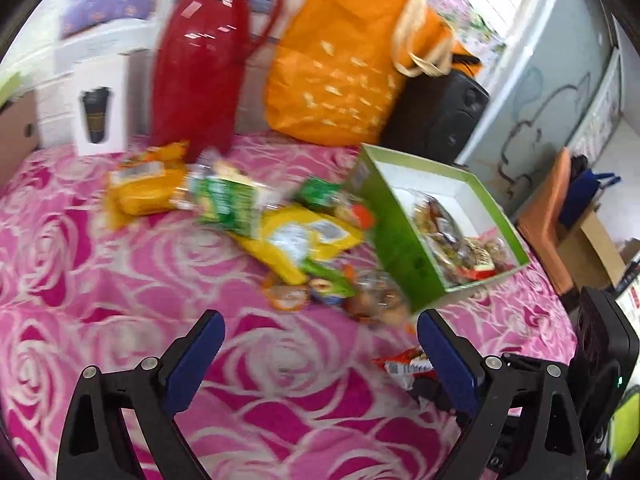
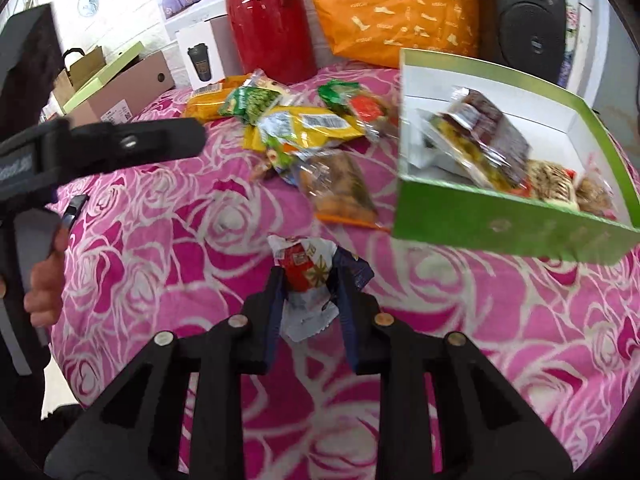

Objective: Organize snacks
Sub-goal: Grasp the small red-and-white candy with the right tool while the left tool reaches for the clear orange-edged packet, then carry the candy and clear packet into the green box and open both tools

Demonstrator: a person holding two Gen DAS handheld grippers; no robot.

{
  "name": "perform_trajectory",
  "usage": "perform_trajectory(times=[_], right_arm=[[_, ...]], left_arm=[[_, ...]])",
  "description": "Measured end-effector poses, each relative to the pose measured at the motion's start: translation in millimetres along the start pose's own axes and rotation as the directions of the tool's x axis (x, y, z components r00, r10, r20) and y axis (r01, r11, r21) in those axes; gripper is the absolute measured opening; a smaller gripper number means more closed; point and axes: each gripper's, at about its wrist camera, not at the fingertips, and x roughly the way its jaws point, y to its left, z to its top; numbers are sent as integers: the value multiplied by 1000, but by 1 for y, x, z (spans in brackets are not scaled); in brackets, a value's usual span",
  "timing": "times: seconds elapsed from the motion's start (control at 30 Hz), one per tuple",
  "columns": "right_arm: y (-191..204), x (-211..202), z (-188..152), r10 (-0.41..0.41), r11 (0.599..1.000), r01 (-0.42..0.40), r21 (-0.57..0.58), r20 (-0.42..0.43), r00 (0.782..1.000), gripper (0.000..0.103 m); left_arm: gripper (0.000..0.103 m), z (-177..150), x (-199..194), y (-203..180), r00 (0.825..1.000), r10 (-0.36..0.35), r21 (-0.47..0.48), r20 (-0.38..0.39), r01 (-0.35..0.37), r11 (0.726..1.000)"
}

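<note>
A green box (image 1: 404,240) (image 2: 508,224) with a white inside stands on the pink rose cloth and holds several wrapped snacks (image 2: 484,144). Left of it lies a loose heap of packets: yellow bags (image 1: 296,240) (image 2: 308,128), a green pack (image 1: 232,200) (image 2: 250,102) and a clear brown packet (image 2: 340,188). My right gripper (image 2: 308,280) is shut on a small red and white snack packet (image 2: 304,276), held above the cloth, short of the box. My left gripper (image 1: 320,328) hangs open over bare cloth in front of the heap, nothing between its fingers.
At the back stand a red thermos jug (image 1: 200,68) (image 2: 268,20), an orange bag (image 1: 344,68) (image 2: 400,8), a black speaker (image 1: 440,112) (image 2: 528,12) and a white cup box (image 1: 100,108) (image 2: 200,60). A cardboard box (image 2: 120,88) sits far left. A hand (image 2: 44,280) holds the left gripper's handle.
</note>
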Motion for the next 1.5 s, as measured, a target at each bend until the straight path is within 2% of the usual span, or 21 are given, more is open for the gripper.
perform_trajectory(times=[0.13,0.27,0.37,0.4,0.5,0.6,0.67,0.73,0.77,0.87,1.0,1.17,1.33,1.4,1.5], right_arm=[[-21,-8,-13,-44,998,44,45,-8,999,28],[-34,-14,-19,-51,995,50,87,2,999,29],[-36,-16,-20,-43,995,42,94,12,999,29],[-37,-16,-21,-40,995,38,95,14,999,29],[-36,-14,-22,-27,995,26,94,10,1000,30],[-35,-10,-22,-19,996,19,84,0,1000,30],[-35,-8,-20,-12,996,11,84,4,1000,38],[-34,-6,-19,-12,997,12,82,6,1000,47],[-33,-5,-18,-8,997,8,78,5,1000,47],[-29,-4,-15,-5,998,4,67,3,1000,47],[-29,-6,-15,-4,998,4,63,7,1000,48],[-28,-4,-14,-6,998,5,65,1,1000,48],[-28,-4,-16,-2,998,2,66,-1,1000,49],[-30,-4,-17,1,998,0,67,-1,1000,49],[-31,-5,-18,0,997,0,74,3,1000,50]], left_arm=[[99,8,38,-21,995,-76,-56,-61,73,996],[98,19,74,-19,991,-86,-173,-101,67,983],[78,19,96,-14,988,-52,-197,-145,23,980],[61,17,101,-13,986,-47,-190,-163,16,982],[56,7,94,-5,980,-98,-190,-172,64,980],[56,-6,70,-4,976,-90,-110,-196,69,992],[60,-18,53,0,975,-70,-79,-212,54,995],[71,-28,36,7,977,-28,-94,-210,9,996],[73,-31,29,12,978,-9,-106,-209,-13,994],[75,-43,11,22,980,-31,-141,-195,3,990],[78,-57,-1,27,976,4,-150,-218,-37,988],[78,-71,3,20,968,-48,-170,-248,5,985],[78,-55,26,13,977,-8,-192,-211,-33,981],[78,-50,30,9,979,-14,-174,-205,-23,984],[78,-48,37,4,978,20,-130,-208,-48,990]])
